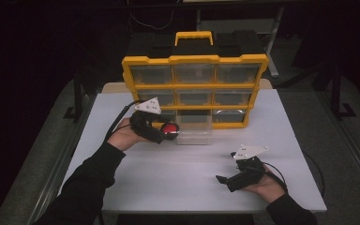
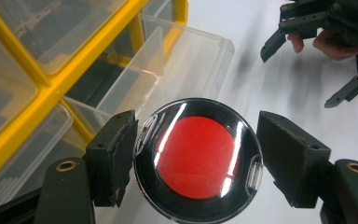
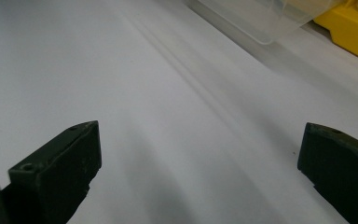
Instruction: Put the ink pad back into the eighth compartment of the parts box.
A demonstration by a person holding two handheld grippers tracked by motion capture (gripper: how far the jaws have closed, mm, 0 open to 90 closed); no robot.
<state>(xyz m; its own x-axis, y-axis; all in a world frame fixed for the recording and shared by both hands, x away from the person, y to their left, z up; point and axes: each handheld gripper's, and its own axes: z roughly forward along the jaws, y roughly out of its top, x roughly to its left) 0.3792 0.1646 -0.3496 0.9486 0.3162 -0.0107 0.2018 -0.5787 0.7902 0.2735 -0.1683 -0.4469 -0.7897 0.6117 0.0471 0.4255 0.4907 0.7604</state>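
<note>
The left gripper (image 2: 196, 161) is clenched on a round black case with a red centre and a clear glossy lid (image 2: 198, 159). In the left gripper view one black jaw presses the case's left rim, while the other stands at its right rim; whether that pad quite touches cannot be told. The case is held off the white table (image 1: 178, 173), just in front of a clear plastic drawer (image 1: 194, 132) that is pulled out from the bottom row of a yellow-framed organiser cabinet with clear drawers and a black top with a yellow handle (image 1: 194, 86). In the high view the left gripper (image 1: 165, 132) sits at the left of the table, the case (image 1: 170, 130) at its tip, almost against the drawer's left front corner.

The right gripper (image 3: 200, 168) is released: its two black jaws stand wide apart with nothing between them, just bare white table under them. In the high view the right gripper (image 1: 222, 179) rests low over the table's near right part, held in the person's hand and well apart from the case and the cabinet.
</note>
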